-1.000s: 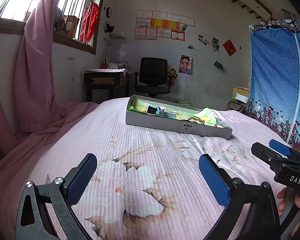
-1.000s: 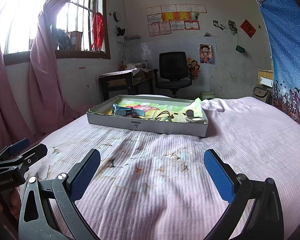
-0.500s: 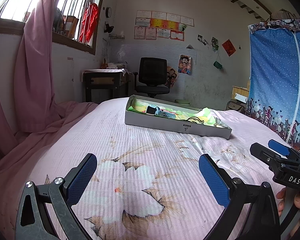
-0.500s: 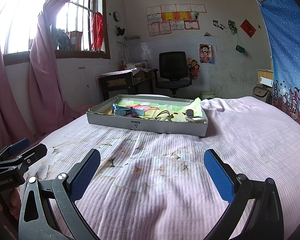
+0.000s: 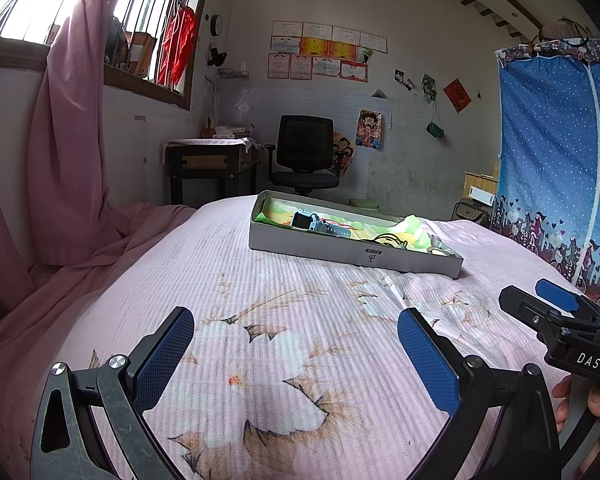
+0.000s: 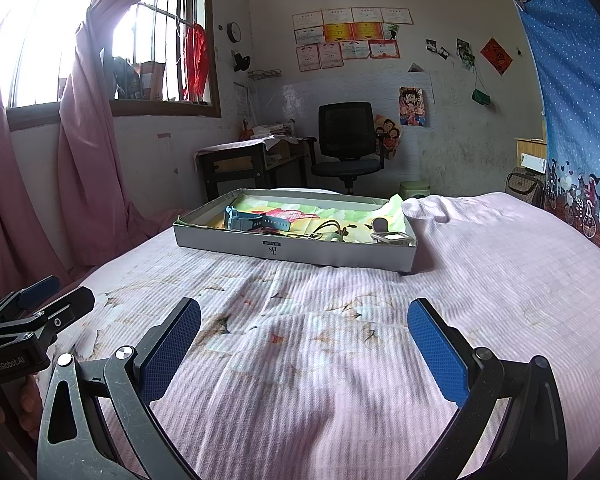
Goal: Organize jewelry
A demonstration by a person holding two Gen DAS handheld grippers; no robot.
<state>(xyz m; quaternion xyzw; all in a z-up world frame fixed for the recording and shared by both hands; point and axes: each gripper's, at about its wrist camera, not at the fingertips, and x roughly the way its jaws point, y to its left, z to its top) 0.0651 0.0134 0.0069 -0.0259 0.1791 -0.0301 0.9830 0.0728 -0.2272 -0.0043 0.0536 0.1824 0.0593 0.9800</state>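
A shallow grey box (image 5: 340, 250) sits on the pink bed, also in the right wrist view (image 6: 292, 246). Inside on a colourful lining lie a blue watch (image 6: 254, 220), a dark cord necklace (image 6: 332, 230) and a small square silver piece (image 6: 394, 237). The watch also shows in the left wrist view (image 5: 316, 222). My left gripper (image 5: 296, 330) is open and empty, low over the bed, well short of the box. My right gripper (image 6: 304, 326) is open and empty, likewise short of the box.
The bed cover (image 6: 340, 360) is pink with a leaf print. A pink curtain (image 5: 60, 140) hangs at left. A black office chair (image 6: 348, 140) and a desk (image 6: 240, 160) stand behind the bed. A blue wardrobe cover (image 5: 560, 160) is at right.
Both grippers hold nearly still; the view shifts only slightly. Nothing in the box has moved.
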